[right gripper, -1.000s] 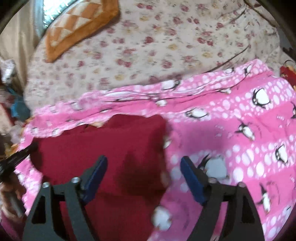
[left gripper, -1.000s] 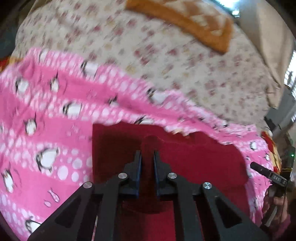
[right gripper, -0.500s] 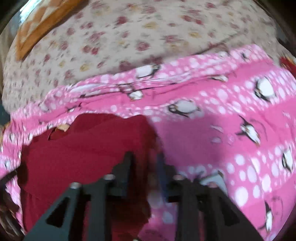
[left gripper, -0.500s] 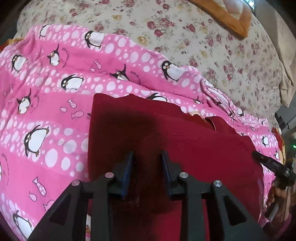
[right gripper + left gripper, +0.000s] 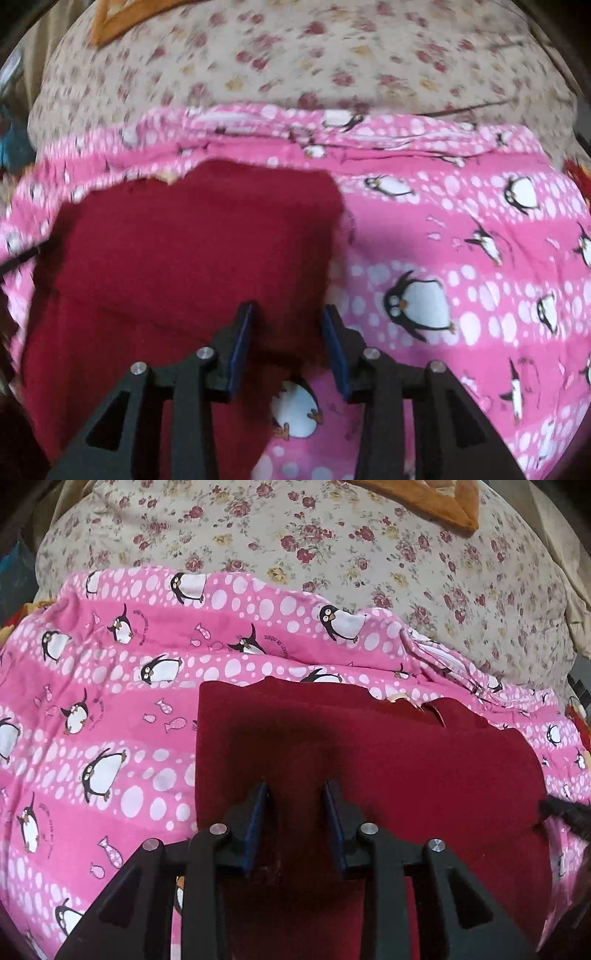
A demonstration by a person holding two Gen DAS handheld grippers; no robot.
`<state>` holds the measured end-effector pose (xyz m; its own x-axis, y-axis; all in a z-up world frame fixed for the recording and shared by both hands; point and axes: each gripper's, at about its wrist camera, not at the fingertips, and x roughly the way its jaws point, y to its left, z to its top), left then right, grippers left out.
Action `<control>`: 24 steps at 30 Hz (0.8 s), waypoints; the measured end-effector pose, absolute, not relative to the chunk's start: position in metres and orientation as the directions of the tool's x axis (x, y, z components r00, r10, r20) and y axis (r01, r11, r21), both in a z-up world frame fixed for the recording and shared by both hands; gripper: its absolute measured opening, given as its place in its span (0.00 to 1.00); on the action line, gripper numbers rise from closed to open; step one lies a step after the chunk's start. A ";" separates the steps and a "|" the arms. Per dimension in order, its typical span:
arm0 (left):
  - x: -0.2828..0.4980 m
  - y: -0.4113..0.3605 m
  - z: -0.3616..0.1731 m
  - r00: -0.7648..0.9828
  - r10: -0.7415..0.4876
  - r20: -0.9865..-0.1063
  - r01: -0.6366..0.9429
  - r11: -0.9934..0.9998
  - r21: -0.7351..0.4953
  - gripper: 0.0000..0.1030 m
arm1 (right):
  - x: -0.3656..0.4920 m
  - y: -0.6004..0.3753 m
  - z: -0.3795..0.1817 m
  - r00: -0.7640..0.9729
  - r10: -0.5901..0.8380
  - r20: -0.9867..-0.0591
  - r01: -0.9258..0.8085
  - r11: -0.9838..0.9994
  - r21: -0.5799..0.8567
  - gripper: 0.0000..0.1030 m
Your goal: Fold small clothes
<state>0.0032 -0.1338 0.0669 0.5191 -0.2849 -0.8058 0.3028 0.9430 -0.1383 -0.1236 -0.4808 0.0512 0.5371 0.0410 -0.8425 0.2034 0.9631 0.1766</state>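
A dark red garment (image 5: 369,760) lies folded flat on a pink penguin-print blanket (image 5: 110,701). It also shows in the right wrist view (image 5: 192,251). My left gripper (image 5: 295,797) is open a little, its jaws apart just above the garment's near left part, with nothing between them. My right gripper (image 5: 286,317) is also open a little, over the garment's right edge, where red cloth meets the blanket (image 5: 461,258). The right wrist view is blurred by motion.
A beige floral bedspread (image 5: 332,546) lies beyond the blanket. An orange patterned cushion (image 5: 436,502) sits at the far edge, and shows in the right wrist view (image 5: 122,18). The other gripper's black tip (image 5: 565,812) shows at the garment's right side.
My left gripper let go of the red garment and opened a little. My right gripper closed from wide open, then parted slightly. The garment now lies flat.
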 end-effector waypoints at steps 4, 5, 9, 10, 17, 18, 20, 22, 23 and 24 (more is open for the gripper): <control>0.003 -0.134 0.068 0.525 -0.278 -0.804 0.296 0.946 -0.134 0.10 | -0.118 -0.484 0.081 0.636 0.070 -0.769 0.194 0.949 0.247 0.45; 0.004 -0.135 0.067 0.526 -0.274 -0.805 0.295 0.947 -0.129 0.10 | -0.111 -0.480 0.084 0.646 0.069 -0.760 0.187 0.951 0.245 0.47; 0.005 -0.137 0.064 0.530 -0.258 -0.808 0.293 0.950 -0.111 0.11 | -0.068 -0.469 0.066 0.608 0.061 -0.792 0.184 0.959 0.215 0.47; 0.006 -0.137 0.063 0.531 -0.253 -0.809 0.294 0.950 -0.104 0.12 | -0.056 -0.471 0.056 0.578 0.042 -0.815 0.208 0.958 0.197 0.47; 0.010 -0.138 0.058 0.529 -0.244 -0.813 0.294 0.951 -0.094 0.18 | -0.029 -0.479 0.029 0.549 -0.013 -0.836 0.242 0.960 0.144 0.46; 0.009 -0.138 0.059 0.529 -0.245 -0.813 0.293 0.951 -0.095 0.18 | -0.030 -0.480 0.033 0.540 -0.015 -0.842 0.242 0.960 0.138 0.46; 0.008 -0.136 0.060 0.531 -0.247 -0.811 0.291 0.951 -0.100 0.18 | -0.041 -0.481 0.044 0.536 -0.007 -0.844 0.249 0.957 0.150 0.46; 0.007 -0.134 0.062 0.533 -0.249 -0.808 0.286 0.952 -0.105 0.18 | -0.061 -0.482 0.056 0.557 0.031 -0.830 0.225 0.956 0.187 0.48; 0.007 -0.133 0.063 0.534 -0.251 -0.807 0.283 0.953 -0.108 0.18 | -0.072 -0.481 0.060 0.563 0.032 -0.826 0.220 0.957 0.187 0.50; 0.006 -0.132 0.063 0.535 -0.251 -0.807 0.282 0.953 -0.109 0.18 | -0.084 -0.479 0.061 0.568 0.019 -0.823 0.222 0.959 0.175 0.54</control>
